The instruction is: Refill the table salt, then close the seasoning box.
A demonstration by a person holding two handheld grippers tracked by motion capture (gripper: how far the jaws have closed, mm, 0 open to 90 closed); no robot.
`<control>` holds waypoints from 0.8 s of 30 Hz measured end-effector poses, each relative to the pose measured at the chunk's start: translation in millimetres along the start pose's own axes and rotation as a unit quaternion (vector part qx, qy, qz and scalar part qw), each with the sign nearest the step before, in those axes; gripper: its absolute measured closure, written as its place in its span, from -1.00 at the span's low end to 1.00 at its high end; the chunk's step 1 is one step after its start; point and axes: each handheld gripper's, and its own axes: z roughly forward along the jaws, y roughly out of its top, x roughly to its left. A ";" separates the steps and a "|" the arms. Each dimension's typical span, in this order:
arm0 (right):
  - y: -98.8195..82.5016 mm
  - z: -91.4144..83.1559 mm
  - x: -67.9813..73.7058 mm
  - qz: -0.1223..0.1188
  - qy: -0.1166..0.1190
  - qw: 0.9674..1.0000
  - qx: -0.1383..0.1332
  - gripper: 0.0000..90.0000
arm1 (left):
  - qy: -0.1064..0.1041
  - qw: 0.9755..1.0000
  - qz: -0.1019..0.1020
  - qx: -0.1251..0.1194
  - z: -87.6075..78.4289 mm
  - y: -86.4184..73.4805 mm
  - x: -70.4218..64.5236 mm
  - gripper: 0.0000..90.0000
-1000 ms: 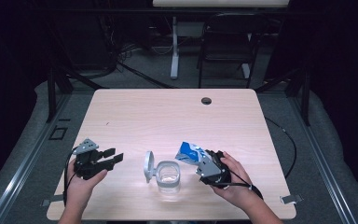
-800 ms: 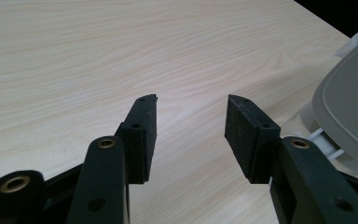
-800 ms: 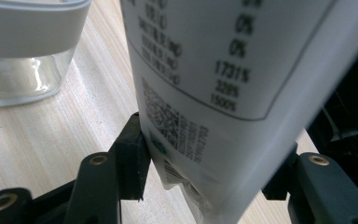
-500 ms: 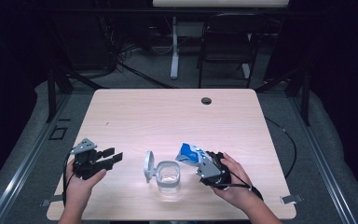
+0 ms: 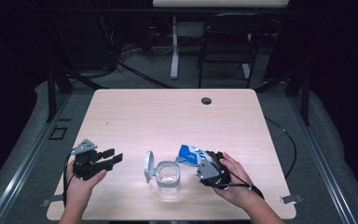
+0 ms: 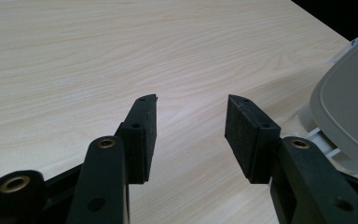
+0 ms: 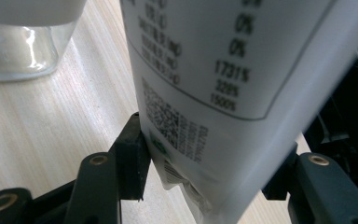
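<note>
- A clear square jar (image 5: 168, 175) stands near the front edge of the light wood counter (image 5: 168, 121), and everything else is placed from it
- The jar's grey lid (image 5: 148, 165) is swung open and stands upright on the jar's left side, apparently joined to the rim
- In the left gripper view the same lid (image 6: 349, 102) rises at the right edge, just beyond the right jaw
- The left tool (image 5: 111, 157) is held by the person's left hand (image 5: 80, 183) well to the left of the jar, pointing toward it
- Its 2 jaws stand parted with a clear gap and bare counter between them; nothing is in its grip (image 6: 191, 133)
- The right tool (image 5: 204, 164) is held by the right hand (image 5: 233, 179) just to the right of the jar
- Its 2 jaws are closed against a blue and white packet (image 5: 189, 154), which sticks up and leans toward the jar's right rim
- In the right gripper view the packet (image 7: 223, 84) shows a white printed panel with figures and a code square, pinched at its lower end between the 2 jaws (image 7: 212, 163)
- The jar's glass body (image 7: 21, 44) sits at the upper left of that view, close beside the packet
- A small dark round hole (image 5: 206, 101) lies in the counter far behind the jar, toward the back edge
</note>
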 end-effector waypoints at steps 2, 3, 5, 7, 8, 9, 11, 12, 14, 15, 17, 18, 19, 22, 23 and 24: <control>-0.3 0.5 -0.5 -0.003 -0.001 1.000 0.001 0.01 | 0.001 1.000 -0.001 -0.002 -0.5 -0.5 0.3 0.20; -0.6 0.8 -0.8 -0.005 -0.003 1.000 0.001 0.01 | 0.001 1.000 -0.002 -0.001 -0.6 -0.8 0.5 0.20; -0.7 0.6 -1.5 -0.013 -0.005 1.000 0.008 0.01 | 0.002 1.000 -0.006 -0.002 -0.5 -1.2 1.0 0.20; -1.4 0.8 -1.5 -0.019 -0.008 1.000 0.008 0.01 | 0.001 1.000 -0.006 -0.004 -0.2 -0.7 1.3 0.20; -1.4 0.8 -1.5 -0.019 -0.008 1.000 0.008 0.01 | 0.001 1.000 -0.006 -0.004 -0.2 -0.7 1.3 0.20; -1.6 0.5 -1.4 -0.022 -0.010 1.000 0.009 0.01 | 0.000 1.000 -0.005 -0.003 0.0 -0.3 1.1 0.20; -2.8 0.6 -0.6 -0.035 -0.014 0.999 0.009 0.01 | 0.000 1.000 0.000 -0.002 1.0 0.3 0.9 0.20; -2.8 0.6 -0.6 -0.035 -0.014 0.999 0.009 0.01 | 0.000 1.000 0.000 -0.002 1.0 0.3 0.9 0.20; -3.9 -1.0 -0.4 -0.044 -0.016 0.999 0.014 0.01 | 0.001 1.000 0.002 0.001 1.9 0.1 1.4 0.20; -3.9 -1.0 -0.4 -0.044 -0.016 0.999 0.014 0.01 | 0.001 1.000 0.002 0.001 1.9 0.1 1.4 0.20; -4.8 -1.9 -0.6 -0.046 -0.014 0.999 0.015 0.01 | 0.002 1.000 0.005 0.003 1.6 0.1 2.8 0.20; -6.2 -1.7 -0.6 -0.045 -0.013 0.999 0.016 0.01 | 0.005 1.000 0.005 0.001 1.5 0.0 3.5 0.20; -6.7 -1.3 -0.7 -0.044 -0.013 0.999 0.016 0.01 | 0.003 1.000 0.000 0.002 0.6 0.0 4.8 0.20; -7.0 -0.7 -1.0 -0.045 -0.010 0.999 0.020 0.01 | 0.001 1.000 -0.004 -0.004 -1.1 -0.1 5.2 0.20; -6.6 -0.8 -1.1 -0.048 -0.010 0.999 0.022 0.01 | 0.001 1.000 -0.005 -0.007 -1.2 -0.2 4.4 0.20; -5.9 -1.0 -1.3 -0.054 -0.011 0.998 0.024 0.01 | 0.000 1.000 -0.007 -0.006 -1.4 -0.3 3.8 0.20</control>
